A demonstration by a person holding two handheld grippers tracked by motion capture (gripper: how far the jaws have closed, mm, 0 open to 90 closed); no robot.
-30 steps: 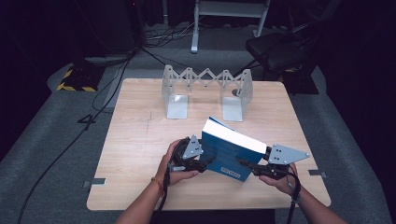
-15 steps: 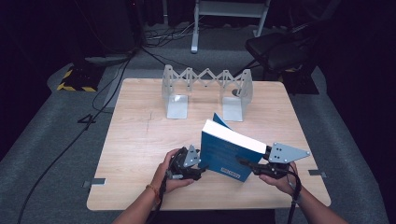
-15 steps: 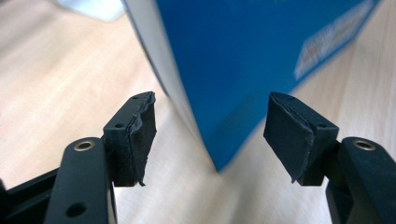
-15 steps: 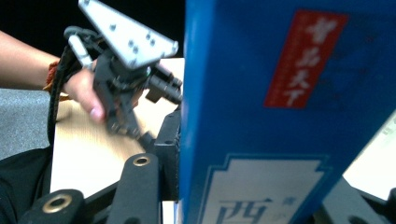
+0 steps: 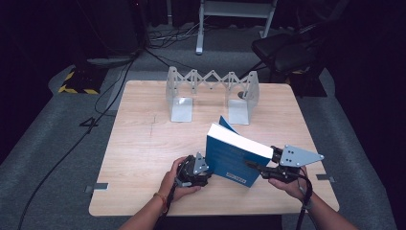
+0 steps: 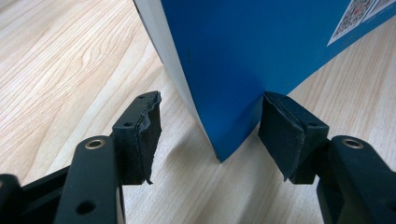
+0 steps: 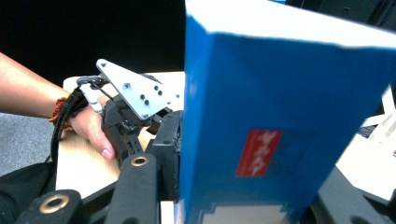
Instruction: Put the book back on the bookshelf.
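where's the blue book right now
In the high view the book stands upright near the table's front edge, between the two hand-held grippers, in front of the metal bookend rack.

The upright blue-covered paperback book (image 7: 280, 121) hides the right gripper's (image 7: 233, 186) far jaw in the right gripper view and runs off the top edge. Its red label's (image 7: 258, 153) print blurs beyond reading. In the left gripper view, the code sticker (image 6: 362, 14) beyond the right-hand pad is cut off.
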